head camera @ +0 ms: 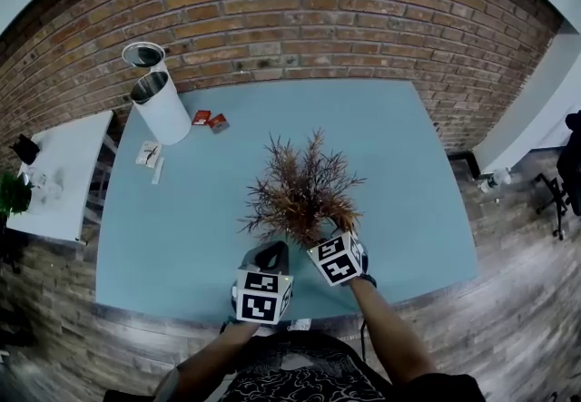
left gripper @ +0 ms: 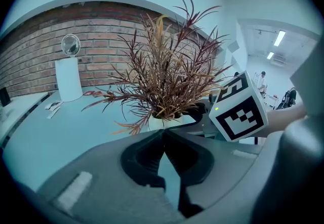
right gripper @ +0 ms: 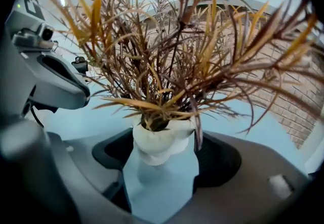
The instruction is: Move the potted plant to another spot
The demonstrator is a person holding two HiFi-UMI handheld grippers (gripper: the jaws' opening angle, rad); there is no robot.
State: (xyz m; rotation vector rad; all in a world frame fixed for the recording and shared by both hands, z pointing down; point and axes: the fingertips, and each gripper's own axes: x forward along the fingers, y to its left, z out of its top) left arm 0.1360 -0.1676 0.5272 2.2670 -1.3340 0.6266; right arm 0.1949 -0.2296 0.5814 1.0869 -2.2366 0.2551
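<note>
The potted plant [head camera: 304, 187] has spiky brown and orange leaves in a small white pot [right gripper: 162, 139]. It stands near the front edge of the light blue table [head camera: 408, 164]. My right gripper [right gripper: 164, 157] has its jaws on either side of the pot, and both pads touch its sides. In the head view the right gripper [head camera: 320, 235] reaches under the leaves, which hide the pot. My left gripper [left gripper: 163, 137] is shut with nothing in it. It rests low just left of the plant [left gripper: 167, 76], and the pot [left gripper: 162, 121] shows beyond its tips.
A white cylindrical bin [head camera: 162, 105] with its lid up stands at the table's far left corner. Red packets [head camera: 209, 119] and paper scraps [head camera: 150, 153] lie near it. A white side table [head camera: 64, 173] stands to the left. A brick wall runs behind.
</note>
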